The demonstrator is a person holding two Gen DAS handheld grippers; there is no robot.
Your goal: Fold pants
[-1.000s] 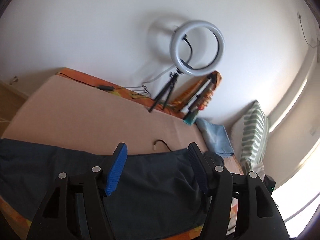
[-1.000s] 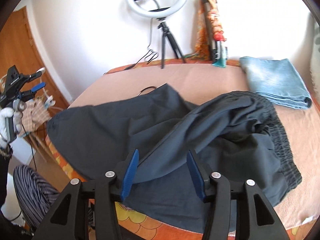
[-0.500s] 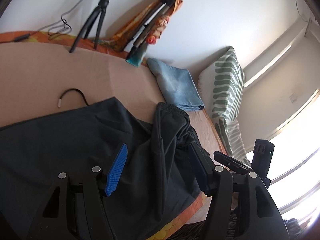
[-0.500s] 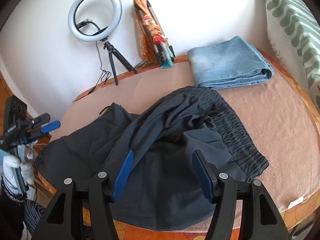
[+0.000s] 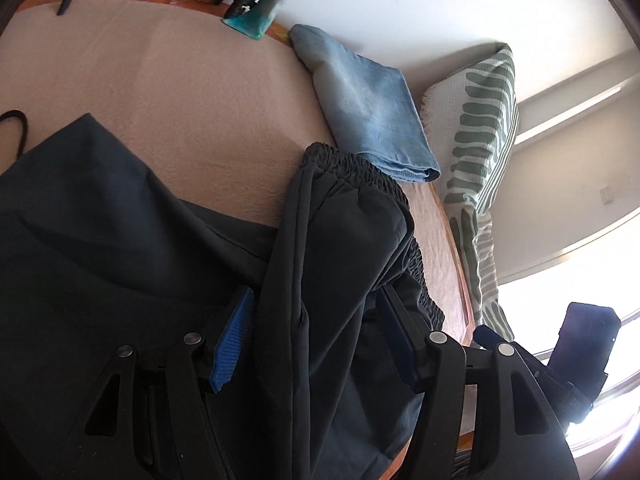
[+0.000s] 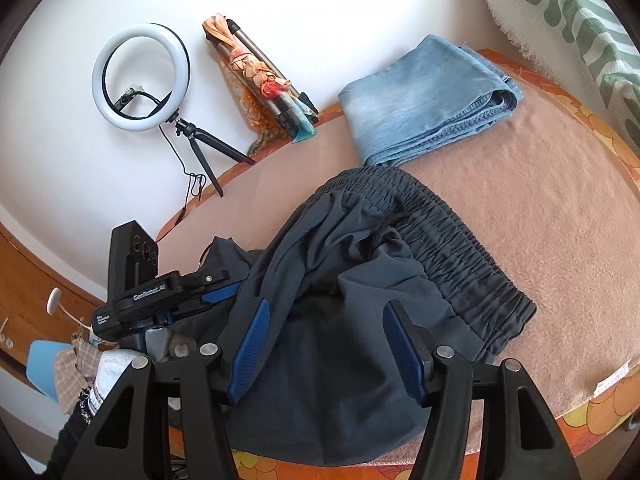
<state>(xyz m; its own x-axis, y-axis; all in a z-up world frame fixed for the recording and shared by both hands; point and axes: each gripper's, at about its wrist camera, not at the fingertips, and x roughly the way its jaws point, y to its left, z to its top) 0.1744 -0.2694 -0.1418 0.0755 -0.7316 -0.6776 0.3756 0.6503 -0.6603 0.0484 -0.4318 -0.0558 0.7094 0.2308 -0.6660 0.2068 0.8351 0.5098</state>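
Pants [image 6: 352, 280] bunched on bed [image 6: 560, 216], waistband beside jeans [image 6: 424, 96] | left gripper [image 5: 316, 340] has swung down over them, jaws agape | right gripper [image 6: 332, 348] agape, empty | folding not begun; grasp next.

Charcoal pants [image 6: 360, 280], faded blue jeans [image 6: 420, 96], green-striped white pillow [image 5: 480, 120], pink blanket [image 6: 540, 208].

We see dark grey pants [image 6: 332, 300] lying crumpled at the frame's centre on the pink blanket, one leg flopped across the seat, elastic waistband bunched toward the upper right.
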